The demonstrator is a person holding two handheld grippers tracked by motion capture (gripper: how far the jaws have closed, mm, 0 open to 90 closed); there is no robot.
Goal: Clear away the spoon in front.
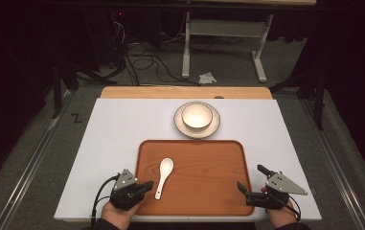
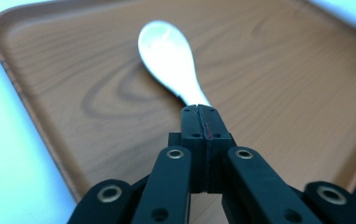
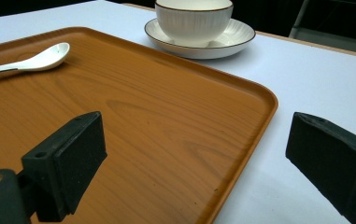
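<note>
A white ceramic spoon (image 1: 164, 175) (image 2: 168, 56) (image 3: 31, 61) lies on the left part of a brown wood-grain tray (image 1: 204, 167) (image 2: 283, 84) (image 3: 143, 116), bowl end pointing away. My left gripper (image 1: 146, 186) (image 2: 202, 112) is shut at the tray's front left, its jaws pressed flat together just short of the spoon's handle, whose end is hidden behind the tips. My right gripper (image 1: 252, 178) (image 3: 196, 140) is open, one jaw over the tray and the other outside its right rim, with nothing held.
A white ribbed bowl (image 1: 197, 116) (image 3: 193, 21) stands on a saucer (image 1: 179, 125) (image 3: 238, 35) just beyond the tray's far edge. Everything rests on a white mat (image 1: 113, 139) over a wooden table (image 1: 185, 92). Cables and desk legs lie on the floor beyond.
</note>
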